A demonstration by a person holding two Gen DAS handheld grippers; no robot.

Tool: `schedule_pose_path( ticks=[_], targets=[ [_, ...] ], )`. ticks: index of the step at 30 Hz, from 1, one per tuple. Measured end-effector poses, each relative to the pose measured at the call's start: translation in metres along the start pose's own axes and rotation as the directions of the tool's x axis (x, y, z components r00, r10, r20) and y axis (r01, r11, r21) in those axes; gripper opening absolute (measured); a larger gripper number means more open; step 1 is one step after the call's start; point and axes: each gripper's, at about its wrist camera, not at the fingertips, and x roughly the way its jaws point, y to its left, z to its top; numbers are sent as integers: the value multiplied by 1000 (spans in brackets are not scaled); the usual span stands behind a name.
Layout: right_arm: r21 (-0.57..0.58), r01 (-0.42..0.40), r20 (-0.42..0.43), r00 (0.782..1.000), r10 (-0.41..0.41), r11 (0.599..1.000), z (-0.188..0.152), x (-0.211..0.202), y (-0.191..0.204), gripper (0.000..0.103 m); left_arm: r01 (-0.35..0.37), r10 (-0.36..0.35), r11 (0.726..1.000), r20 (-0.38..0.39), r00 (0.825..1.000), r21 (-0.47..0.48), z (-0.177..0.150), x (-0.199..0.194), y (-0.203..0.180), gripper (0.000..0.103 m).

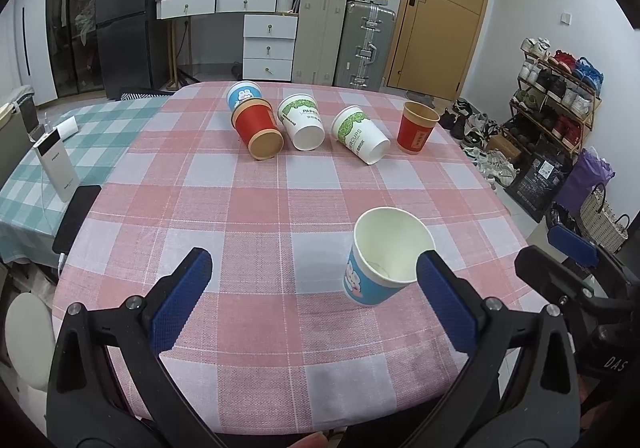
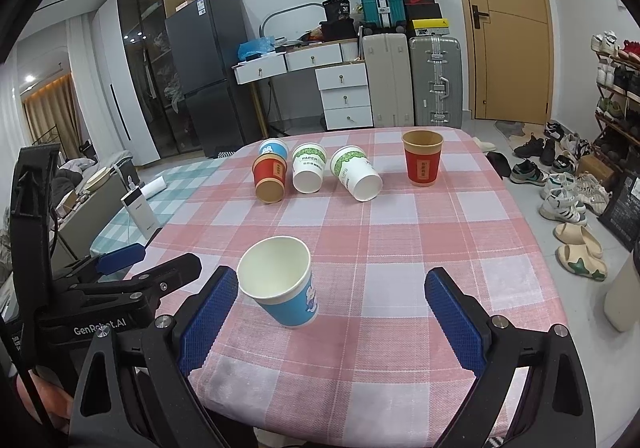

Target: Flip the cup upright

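Six cups on table: one blue cup near the front edge, five in a row toward the far edge.
Blue cup (image 1: 380,260): stood upright on the pink checked tablecloth (image 1: 256,200), mouth up, white inside, between the two grippers.
Left gripper (image 1: 314,280): jaws were spread wide and held nothing; its right blue pad (image 1: 448,308) sat just beside the cup's rim, and contact could not be confirmed.
Right gripper (image 2: 330,308): jaws were spread wide and held nothing; its left blue pad (image 2: 206,318) sat just beside the cup wall, and contact could not be confirmed.
Far row, lying cups: a red cup (image 1: 258,128) lay on its side with its base toward the cameras, a second blue cup (image 1: 243,95) touching behind it; two white cups with green print (image 1: 302,122) (image 1: 360,134) lay on their sides beside it.
Far row, upright cup: a red cup with brown rim (image 1: 417,127) stood at the right end.
Side surface: a white power bank (image 1: 56,164) stood on a green checked cloth.
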Motion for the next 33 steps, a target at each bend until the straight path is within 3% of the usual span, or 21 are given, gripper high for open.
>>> schedule_pose_path(
  ticks=[33],
  targets=[
    [8, -3, -3, 1000, 3, 1000, -2, 1, -3, 97, -1, 1, 1000, 3, 1000, 18, 0, 0, -3, 102]
  ],
)
